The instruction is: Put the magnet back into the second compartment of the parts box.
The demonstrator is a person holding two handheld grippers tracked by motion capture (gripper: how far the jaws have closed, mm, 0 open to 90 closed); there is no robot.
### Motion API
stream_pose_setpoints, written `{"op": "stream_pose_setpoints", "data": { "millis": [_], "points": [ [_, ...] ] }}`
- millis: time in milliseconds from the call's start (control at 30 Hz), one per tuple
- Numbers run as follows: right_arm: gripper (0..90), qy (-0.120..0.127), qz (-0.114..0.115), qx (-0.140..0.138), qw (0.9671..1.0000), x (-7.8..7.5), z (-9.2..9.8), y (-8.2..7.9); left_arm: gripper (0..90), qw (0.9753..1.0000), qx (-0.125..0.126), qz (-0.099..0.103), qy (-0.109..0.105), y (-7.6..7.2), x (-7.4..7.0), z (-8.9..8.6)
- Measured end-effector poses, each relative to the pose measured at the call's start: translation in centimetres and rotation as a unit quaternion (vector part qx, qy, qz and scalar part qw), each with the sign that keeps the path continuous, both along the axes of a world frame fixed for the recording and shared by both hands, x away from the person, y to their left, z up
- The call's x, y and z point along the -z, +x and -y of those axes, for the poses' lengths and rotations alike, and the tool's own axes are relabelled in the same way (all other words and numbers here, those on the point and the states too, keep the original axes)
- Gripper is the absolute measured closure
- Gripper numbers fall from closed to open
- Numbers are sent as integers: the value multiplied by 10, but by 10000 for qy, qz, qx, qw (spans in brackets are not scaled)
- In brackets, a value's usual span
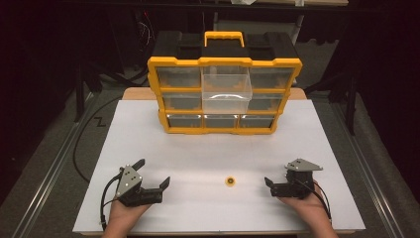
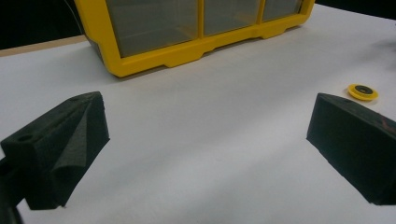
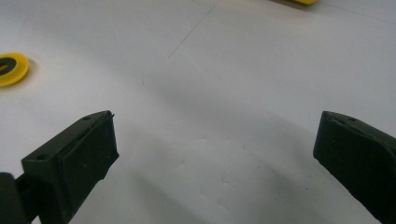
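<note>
Your left tool [image 1: 152,173] stood with its jaws spread wide and empty, resting low on the white surface [image 1: 218,148]; your right tool [image 1: 277,187] was likewise wide and held nothing. The small yellow disc with a dark centre [image 1: 230,181] lay flat on the surface between the two tools, nearer your right one and well in front of the yellow-framed organiser case with clear drawers [image 1: 225,94].

The disc was thin and lay flush, so jaws closing from the sides could have ridden over its rim or flicked it away across the smooth surface. Coming in tilted, you might have pressed one jaw on top of it and pinned it instead of gripping it. One clear drawer [image 1: 227,89] stood pulled out from the case's middle column, and a high carry could have clipped its front edge.

In the right gripper view the disc [image 3: 11,68] was cut off at the edge, its dark centre unclear. The contents of the case's drawers were too dim to tell.
</note>
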State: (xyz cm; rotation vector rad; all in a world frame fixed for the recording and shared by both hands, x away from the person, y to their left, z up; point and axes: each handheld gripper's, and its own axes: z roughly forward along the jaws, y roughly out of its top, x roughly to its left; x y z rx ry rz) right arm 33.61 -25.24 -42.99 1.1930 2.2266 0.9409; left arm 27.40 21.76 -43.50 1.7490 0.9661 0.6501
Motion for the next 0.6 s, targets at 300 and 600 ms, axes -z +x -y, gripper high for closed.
{"op": "stream_pose_setpoints", "data": {
  "millis": [300,600],
  "points": [
    [0,-66,-283,-338,9990,1,-1,3,2,10000,22,19,11,1,0,-1],
    [1,-2,-356,-797,9962,0,-21,4,2,10000,48,78,11,2,0,0]
  ]
}}
